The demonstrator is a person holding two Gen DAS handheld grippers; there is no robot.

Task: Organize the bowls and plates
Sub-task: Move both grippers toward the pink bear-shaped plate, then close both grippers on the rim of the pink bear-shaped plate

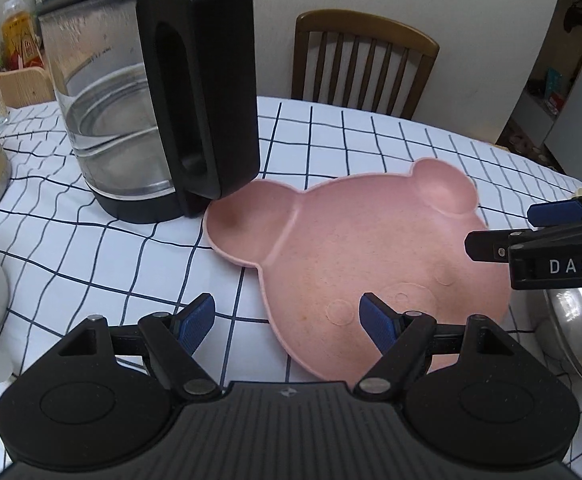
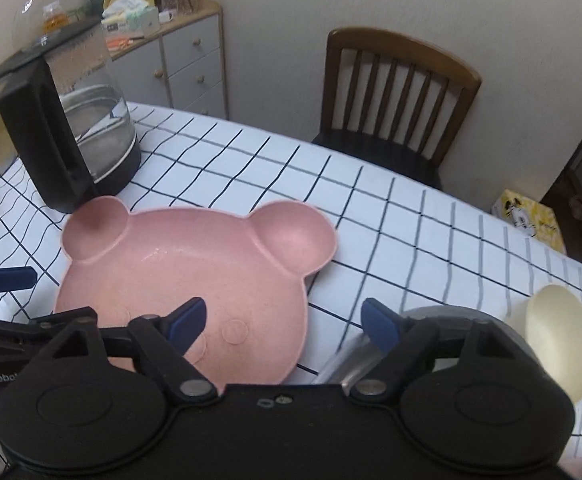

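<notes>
Both my tongs hang wide apart and grip nothing: my left gripper (image 1: pixel 287 316) straddles the lower-left rim of the pink bear-shaped plate (image 1: pixel 371 248) at frame centre, my right gripper (image 2: pixel 283 322) spans the plate's lower-right edge and a steel bowl (image 2: pixel 443 320). That plate lies empty on the checked tablecloth (image 2: pixel 411 240), one ear touching the glass kettle (image 1: pixel 131 120), which holds a little water, at upper left.
</notes>
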